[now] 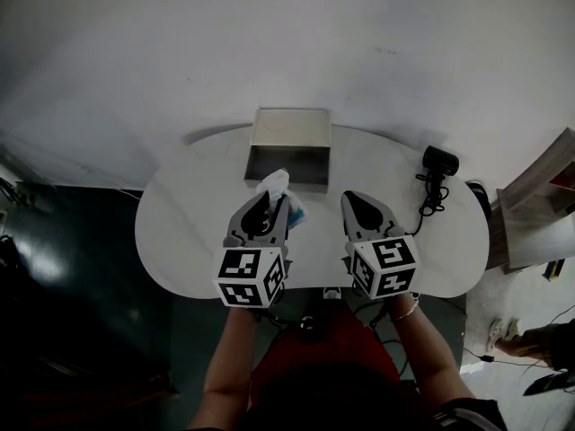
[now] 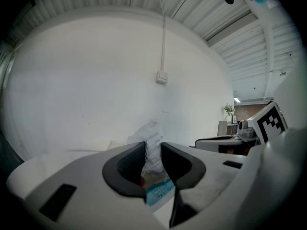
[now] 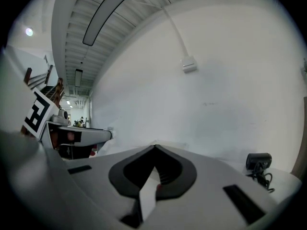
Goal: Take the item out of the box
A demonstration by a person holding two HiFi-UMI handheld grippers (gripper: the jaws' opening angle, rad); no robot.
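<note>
Left gripper (image 1: pixel 268 201) has it: a crinkled clear plastic packet with white print and a blue printed lower end (image 1: pixel 277 187) sits pinched between the two dark ribbed pads. In the left gripper view the jaws of the left gripper (image 2: pixel 152 146) stand partly closed, pressing the film from both sides. The packet (image 2: pixel 152 134) rises wrinkled and glossy at 12 o'clock beyond the tips, and its blue end hangs out below the pads at about 5 o'clock.

From the head view, the grey rectangular open-topped box (image 1: pixel 287 131) sits on the white round-edged table (image 1: pixel 193 232) at 12 to 1 o'clock from the left gripper. Its walls look flat and matte, its inside dark. The packet's white top lies at the box's 6 o'clock, overlapping the near wall in this view — whether it touches that wall I cannot tell. The blue end shows at 3 o'clock of the left gripper's smooth grey shell, over bare table.

Right gripper (image 1: pixel 358 199) is just beside the left, at its 3 o'clock, pointing the same way. In the right gripper view the right gripper (image 3: pixel 154 148) has its tips brought together into a point, with nothing caught between them — only white table showing through the gap lower down.

A small black rounded device with a coiled black cord (image 1: pixel 439 160) lies on the table at 2 o'clock from the right gripper, well apart from the box.
</note>
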